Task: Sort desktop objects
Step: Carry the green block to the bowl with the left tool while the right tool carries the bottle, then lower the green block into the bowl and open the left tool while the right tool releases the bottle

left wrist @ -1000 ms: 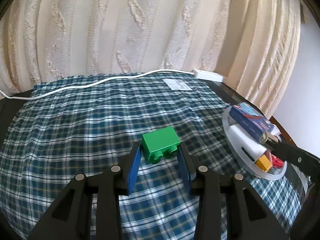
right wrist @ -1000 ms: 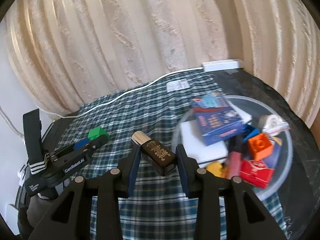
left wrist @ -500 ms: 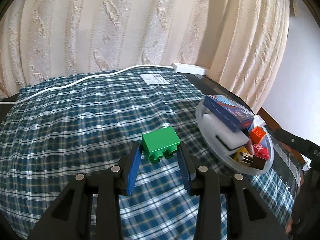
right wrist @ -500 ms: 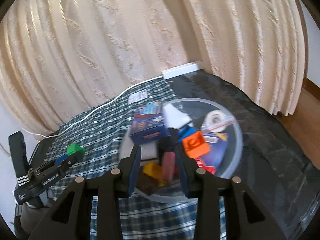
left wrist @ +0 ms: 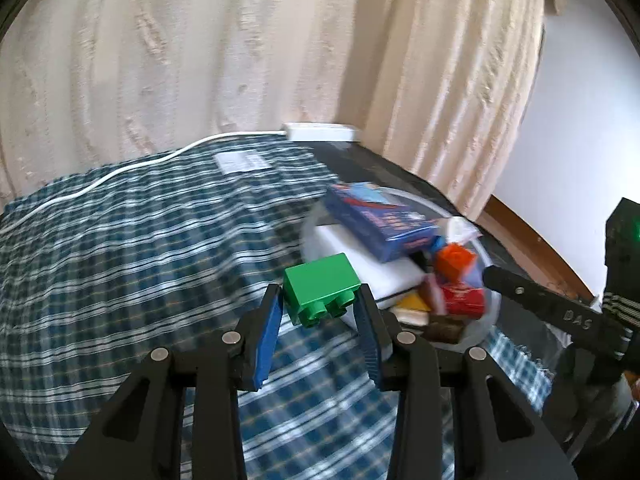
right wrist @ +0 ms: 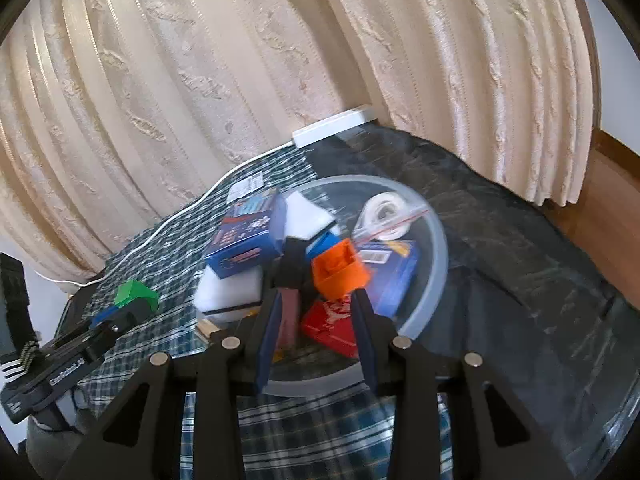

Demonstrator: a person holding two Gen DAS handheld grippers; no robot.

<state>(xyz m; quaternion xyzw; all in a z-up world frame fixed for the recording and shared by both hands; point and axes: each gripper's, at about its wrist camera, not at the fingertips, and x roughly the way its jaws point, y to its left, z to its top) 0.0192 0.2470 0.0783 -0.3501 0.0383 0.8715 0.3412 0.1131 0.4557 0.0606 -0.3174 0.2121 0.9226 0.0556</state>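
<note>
Angling downward, left claw (left wrist: 320,312) grips green brick (left wrist: 320,288); right claw's (right wrist: 316,312) grip seems empty.

Two tools (left wrist: 320,312) (right wrist: 316,316) are showing, plus one green brick (left wrist: 320,288), one orange brick (right wrist: 340,268), one tape roll (right wrist: 384,212) and one clear bowl (right wrist: 436,264).

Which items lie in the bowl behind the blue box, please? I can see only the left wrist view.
Observer: A white tape roll lies near the far wall of the clear bowl, to the right of the blue box in the right wrist view.
Operator: Thank you. Is anything next to the orange block on its far side?
Observer: Yes, a flat blue packet lies there toward the rim, partly hidden by the block.
</note>
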